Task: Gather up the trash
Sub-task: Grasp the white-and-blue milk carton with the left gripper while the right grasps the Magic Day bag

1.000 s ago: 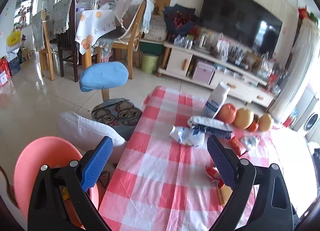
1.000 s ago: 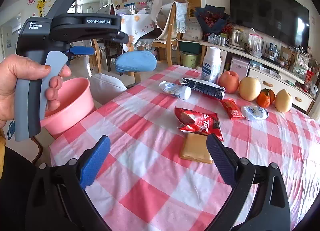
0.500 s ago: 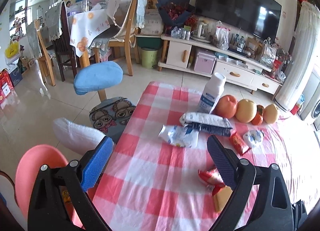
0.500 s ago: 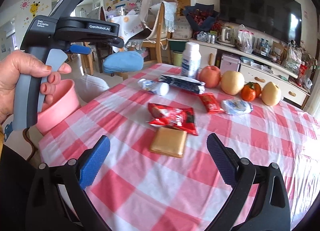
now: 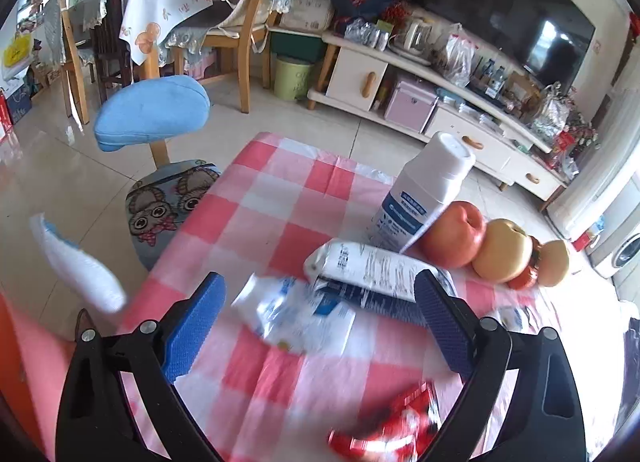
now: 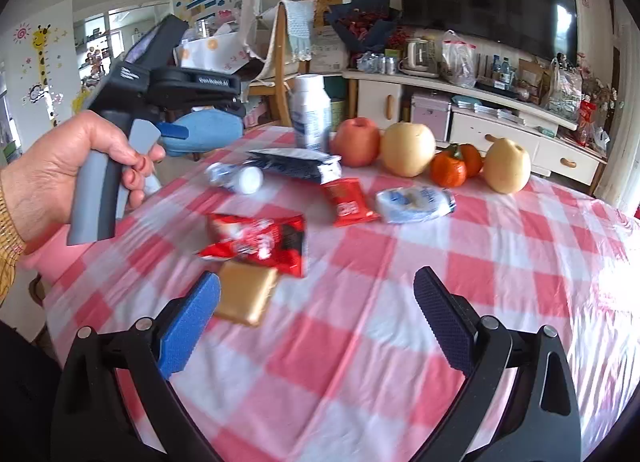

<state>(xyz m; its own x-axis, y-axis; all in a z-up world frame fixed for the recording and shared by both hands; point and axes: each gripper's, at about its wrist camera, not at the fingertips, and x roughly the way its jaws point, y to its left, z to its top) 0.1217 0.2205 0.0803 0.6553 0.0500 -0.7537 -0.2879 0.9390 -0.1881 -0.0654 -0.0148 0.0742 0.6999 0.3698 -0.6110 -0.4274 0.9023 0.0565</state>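
Trash lies on the red-and-white checked tablecloth (image 6: 400, 342). My left gripper (image 5: 318, 318) is open, low over a crushed clear bottle (image 5: 296, 314) that lies between its fingers. Just beyond it is a dark blue and white packet (image 5: 372, 274), and a red wrapper (image 5: 392, 430) shows blurred at the bottom. My right gripper (image 6: 316, 318) is open, with a gold packet (image 6: 246, 298) beside its left finger. A red wrapper (image 6: 260, 242), a small red packet (image 6: 348, 201) and a crumpled white-blue wrapper (image 6: 416, 199) lie further ahead.
A white bottle (image 5: 424, 197) stands upright by an apple (image 5: 452, 234), a pear (image 5: 502, 250) and oranges (image 6: 452, 167). A pink basin (image 5: 36, 362) sits off the table's left edge. A hand (image 6: 80, 161) holds the left gripper. A blue-backed chair (image 5: 152, 113) stands beside the table.
Both grippers have moved forward and lower over the table. The left one has closed in on the crushed bottle, the right one on the gold packet. Both stay open.
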